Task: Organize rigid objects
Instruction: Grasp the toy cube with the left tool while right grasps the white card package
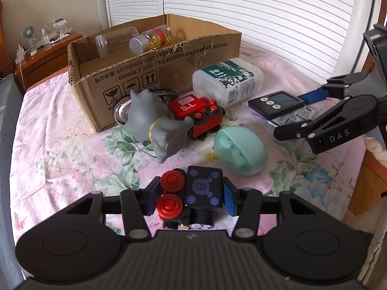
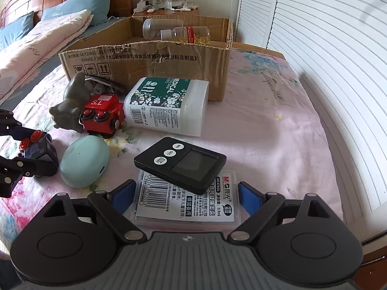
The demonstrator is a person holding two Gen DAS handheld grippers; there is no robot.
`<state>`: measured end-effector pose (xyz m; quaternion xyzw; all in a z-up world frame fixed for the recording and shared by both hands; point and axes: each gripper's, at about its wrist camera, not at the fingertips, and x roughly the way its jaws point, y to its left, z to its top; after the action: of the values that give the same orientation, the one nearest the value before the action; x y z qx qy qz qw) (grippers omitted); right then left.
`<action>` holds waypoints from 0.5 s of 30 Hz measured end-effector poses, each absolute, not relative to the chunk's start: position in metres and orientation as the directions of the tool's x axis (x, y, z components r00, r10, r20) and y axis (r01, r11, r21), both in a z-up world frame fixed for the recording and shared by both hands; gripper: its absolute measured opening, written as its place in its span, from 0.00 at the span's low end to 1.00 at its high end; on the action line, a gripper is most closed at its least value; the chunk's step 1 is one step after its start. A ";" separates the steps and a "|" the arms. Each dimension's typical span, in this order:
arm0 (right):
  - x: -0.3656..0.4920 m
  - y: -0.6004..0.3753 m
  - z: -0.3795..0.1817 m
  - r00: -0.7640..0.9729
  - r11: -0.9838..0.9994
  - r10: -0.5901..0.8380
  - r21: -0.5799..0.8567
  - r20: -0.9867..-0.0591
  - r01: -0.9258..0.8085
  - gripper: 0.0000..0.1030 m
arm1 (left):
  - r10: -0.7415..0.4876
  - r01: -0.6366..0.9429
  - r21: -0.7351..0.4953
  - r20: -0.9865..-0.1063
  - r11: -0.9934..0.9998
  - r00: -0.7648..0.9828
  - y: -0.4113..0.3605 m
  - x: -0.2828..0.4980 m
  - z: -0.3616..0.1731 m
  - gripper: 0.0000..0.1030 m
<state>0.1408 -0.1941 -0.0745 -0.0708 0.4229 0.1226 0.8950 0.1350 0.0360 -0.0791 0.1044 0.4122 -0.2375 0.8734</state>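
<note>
My left gripper (image 1: pixel 191 199) is shut on a black toy train car (image 1: pixel 202 191) with red wheels, just above the bed. It also shows in the right wrist view (image 2: pixel 40 155). My right gripper (image 2: pixel 186 197) is open, its blue pads (image 2: pixel 250 198) on either side of a clear plastic case (image 2: pixel 183 207) with a black timer (image 2: pixel 180 163) lying on it. A red toy train (image 1: pixel 197 116), a grey rubber animal (image 1: pixel 154 124), a mint egg-shaped case (image 1: pixel 239 149) and a white medical tub (image 1: pixel 227 81) lie before the cardboard box (image 1: pixel 135 77).
The box holds a clear jar (image 1: pixel 113 41) and a bottle of yellow capsules (image 1: pixel 152 38). A nightstand (image 1: pixel 46 58) with a small fan stands behind. Louvred doors (image 1: pixel 266 17) are to the right. Pillows (image 2: pixel 48 24) lie at the bed's head.
</note>
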 end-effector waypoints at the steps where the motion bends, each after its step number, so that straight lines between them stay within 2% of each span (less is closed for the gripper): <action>1: 0.141 -0.194 -0.074 0.612 0.960 0.159 -0.023 -0.775 -0.278 0.90 | -0.328 0.501 -0.013 -0.771 0.865 0.546 0.036 0.135 -0.079 0.49; 15: 0.128 -0.197 -0.050 0.573 0.947 0.181 -0.016 -0.799 -0.322 0.89 | -0.322 0.513 -0.015 -0.794 0.858 0.516 0.038 0.128 -0.063 0.48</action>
<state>0.1278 -0.1970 -0.0497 -0.0797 0.4397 0.1424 0.8832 0.1285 0.0377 -0.0630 0.1112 0.4287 -0.2417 0.8634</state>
